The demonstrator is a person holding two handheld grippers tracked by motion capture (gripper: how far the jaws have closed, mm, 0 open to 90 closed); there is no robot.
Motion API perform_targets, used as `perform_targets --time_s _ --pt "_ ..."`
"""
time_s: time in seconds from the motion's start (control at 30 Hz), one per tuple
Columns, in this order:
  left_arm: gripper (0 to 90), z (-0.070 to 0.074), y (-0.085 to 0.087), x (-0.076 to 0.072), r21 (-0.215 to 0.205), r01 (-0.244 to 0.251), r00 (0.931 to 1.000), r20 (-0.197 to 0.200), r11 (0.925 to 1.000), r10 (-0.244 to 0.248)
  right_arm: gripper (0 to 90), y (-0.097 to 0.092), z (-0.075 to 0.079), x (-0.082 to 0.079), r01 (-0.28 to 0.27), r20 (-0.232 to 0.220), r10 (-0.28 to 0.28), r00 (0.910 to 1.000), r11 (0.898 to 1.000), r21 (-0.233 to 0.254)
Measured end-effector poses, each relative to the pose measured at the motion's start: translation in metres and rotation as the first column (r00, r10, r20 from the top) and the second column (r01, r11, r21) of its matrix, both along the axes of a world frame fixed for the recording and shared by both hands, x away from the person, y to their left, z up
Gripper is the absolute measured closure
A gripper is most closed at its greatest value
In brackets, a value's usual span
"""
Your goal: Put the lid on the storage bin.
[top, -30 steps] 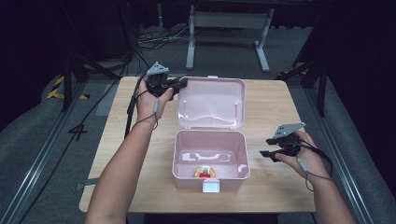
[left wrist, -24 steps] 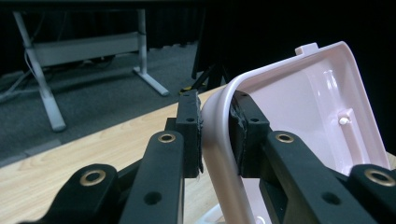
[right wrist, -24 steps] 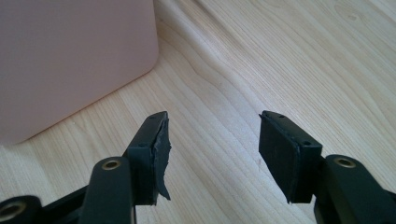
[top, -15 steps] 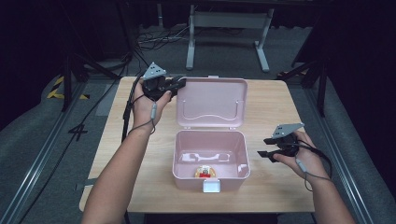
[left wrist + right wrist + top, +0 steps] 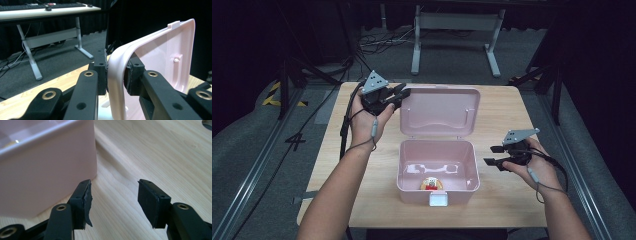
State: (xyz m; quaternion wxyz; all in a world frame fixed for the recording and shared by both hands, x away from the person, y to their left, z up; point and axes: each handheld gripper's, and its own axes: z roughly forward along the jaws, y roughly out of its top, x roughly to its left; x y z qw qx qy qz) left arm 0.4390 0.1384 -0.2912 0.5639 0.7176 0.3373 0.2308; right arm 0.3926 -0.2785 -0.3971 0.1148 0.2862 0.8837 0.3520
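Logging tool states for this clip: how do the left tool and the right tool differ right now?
The left tool is shut on the rim of the pink lid, its pads pressing both faces; the right tool is open with nothing between its pads. The left tool is raised at the box's far left corner; the right tool waits low beside the pink box. Both have black jaws and a grey plate.

High view looked forward and down over the table [image 5: 362,195]. Left gripper view sat very close on the pink lid [image 5: 160,57], facing the room beyond. Right gripper view skimmed low beside the box [image 5: 45,165]; all shared box and tabletop.
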Motion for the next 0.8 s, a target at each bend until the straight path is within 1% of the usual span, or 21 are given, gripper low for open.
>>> perform_targets --time_s 0.03,0.07,0.1,0.13,0.17,0.23,0.27,0.33,0.43,0.5,0.53,0.6,0.67,0.73,0.77,0.8 --pt "74.7 0.000 0.000 -0.002 -0.005 0.000 1.0000 0.005 1.0000 0.000 46.0 0.000 0.000 0.001 0.002 0.004 -0.002 1.0000 1.000 0.011" --pt "74.4 0.000 0.000 -0.002 -0.005 0.000 1.0000 0.005 1.0000 0.000 46.0 0.000 0.000 0.001 0.002 0.004 -0.002 1.0000 1.000 0.011" --pt "74.2 0.000 0.001 -0.007 -0.013 0.003 0.9999 0.011 0.9999 -0.002 46.2 0.000 0.002 0.002 0.002 -0.002 -0.002 1.0000 1.000 0.026" --pt "74.0 0.000 0.001 -0.007 -0.013 0.003 0.9999 0.011 0.9999 -0.002 46.2 0.001 0.002 0.002 0.002 0.000 -0.002 1.0000 1.000 0.028" --pt "74.0 0.000 0.001 -0.012 -0.009 -0.003 0.9997 0.023 1.0000 0.003 46.2 0.001 0.003 0.002 0.000 0.012 0.000 0.9999 1.000 0.029" --pt "74.0 0.001 -0.001 -0.018 0.004 -0.009 0.9991 0.040 1.0000 0.009 46.2 0.002 0.005 0.002 0.001 0.019 -0.001 0.9998 0.999 0.039" --pt "73.9 0.002 -0.001 -0.021 0.011 -0.012 0.9988 0.048 0.9999 0.011 46.2 0.003 0.006 0.002 0.002 0.018 -0.003 0.9998 0.999 0.047" --pt "73.6 0.002 -0.002 -0.026 0.013 -0.018 0.9980 0.060 0.9998 0.017 46.3 0.004 0.008 0.001 0.010 0.000 -0.010 1.0000 0.998 0.060" --pt "72.6 0.001 -0.002 -0.030 0.004 -0.016 0.9979 0.064 0.9999 0.015 46.1 0.005 0.009 0.000 0.011 0.004 -0.011 0.9999 0.998 0.064" --pt "71.8 0.001 0.000 -0.034 -0.018 -0.002 0.9990 0.045 0.9998 0.002 47.2 0.006 0.013 -0.003 0.029 -0.006 -0.029 0.9996 0.998 0.064" --pt "71.5 0.001 0.000 -0.034 -0.018 -0.002 0.9990 0.045 0.9998 0.002 47.2 0.006 0.013 -0.003 0.029 -0.006 -0.029 0.9996 0.998 0.064" --pt "71.2 0.000 0.001 -0.038 -0.023 0.002 0.9988 0.050 0.9997 -0.001 51.0 0.006 0.014 -0.005 0.018 -0.006 -0.017 0.9998 0.997 0.079" --pt "70.8 0.000 0.001 -0.043 -0.020 0.008 0.9986 0.053 0.9998 -0.007 57.8 0.006 0.017 -0.007 0.006 -0.006 -0.006 1.0000 0.997 0.078" --pt "70.1 0.001 0.001 -0.047 -0.019 0.017 0.9985 0.052 0.9997 -0.016 65.0 0.005 0.020 -0.010 0.006 0.002 -0.006 1.0000 0.996 0.087" --pt "70.0 0.001 0.002 -0.050 -0.018 0.021 0.9985 0.050 0.9996 -0.020 67.3 0.004 0.022 -0.011 0.006 0.002 -0.007 1.0000 0.996 0.095" --pt "69.6 0.000 0.003 -0.052 -0.021 0.024 0.9985 0.050 0.9995 -0.023 70.2 0.003 0.024 -0.013 0.002 0.004 -0.003 1.0000 0.994 0.113"
